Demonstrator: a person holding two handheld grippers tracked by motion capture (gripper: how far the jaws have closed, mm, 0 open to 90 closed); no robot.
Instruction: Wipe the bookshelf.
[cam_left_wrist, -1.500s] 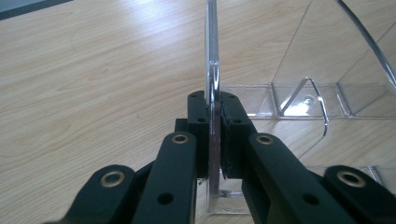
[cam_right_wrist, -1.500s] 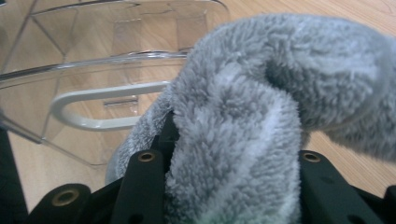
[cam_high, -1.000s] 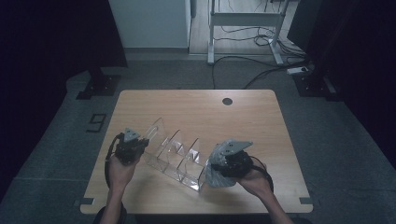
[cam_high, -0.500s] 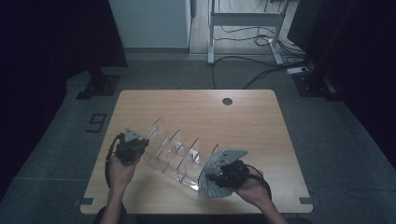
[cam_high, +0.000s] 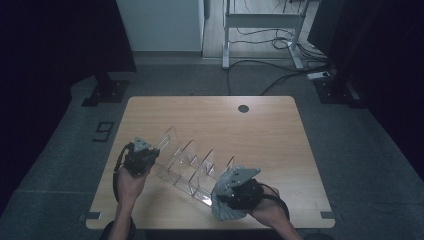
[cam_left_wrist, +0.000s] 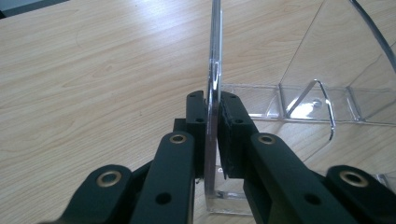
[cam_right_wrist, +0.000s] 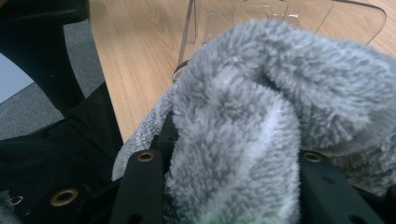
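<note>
Tabletop: clamped rack (cam_left_wrist: 213, 70), bunched cloth (cam_right_wrist: 261, 116)

Left gripper (cam_left_wrist: 214, 116): two black jaws, flat linked arms with brass-ringed rivets and small screw holes behind the fingertips; grey three-cornered plate on top; black cable looping back from its body. Right gripper (cam_high: 227, 197): same black build, brass rivets, grey plate, trailing black cable.
</note>
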